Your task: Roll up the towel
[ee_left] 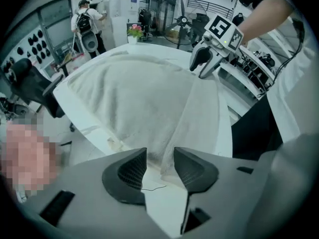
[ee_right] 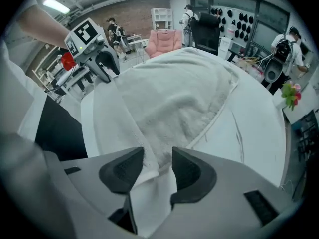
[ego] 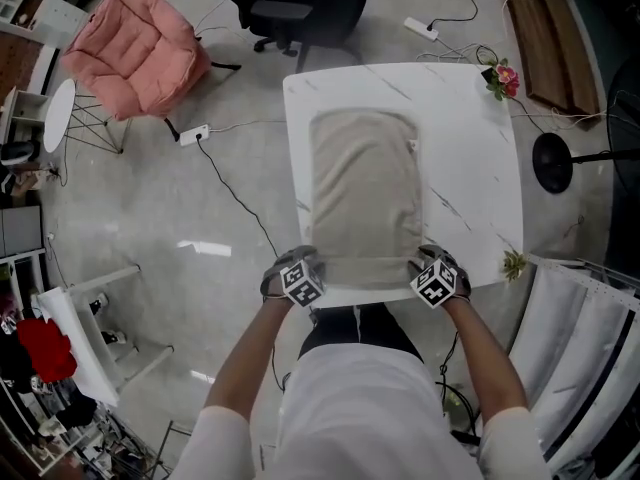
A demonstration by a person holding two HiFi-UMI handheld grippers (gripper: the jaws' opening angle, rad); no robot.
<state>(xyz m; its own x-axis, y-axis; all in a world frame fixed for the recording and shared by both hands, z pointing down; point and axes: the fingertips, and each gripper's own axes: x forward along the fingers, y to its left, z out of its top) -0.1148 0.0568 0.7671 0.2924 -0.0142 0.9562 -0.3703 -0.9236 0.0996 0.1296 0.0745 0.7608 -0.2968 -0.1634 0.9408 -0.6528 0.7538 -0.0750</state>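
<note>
A beige towel (ego: 365, 193) lies flat on the white marble-look table (ego: 470, 168), with a narrow folded band along its near edge. My left gripper (ego: 303, 268) is at the towel's near left corner and my right gripper (ego: 437, 271) at its near right corner. In the left gripper view the left gripper (ee_left: 160, 166) stands open, and the towel's (ee_left: 139, 98) edge shows in the gap. In the right gripper view the right gripper (ee_right: 158, 166) is open too, with the towel's (ee_right: 174, 93) corner lying loosely between its jaws. Each gripper view shows the other gripper across the fold.
A small flower pot (ego: 503, 78) stands at the table's far right corner and a small plant (ego: 513, 263) at its near right edge. On the floor are a pink chair (ego: 135, 48), a black office chair (ego: 305, 8), a power strip (ego: 193, 134) and cables.
</note>
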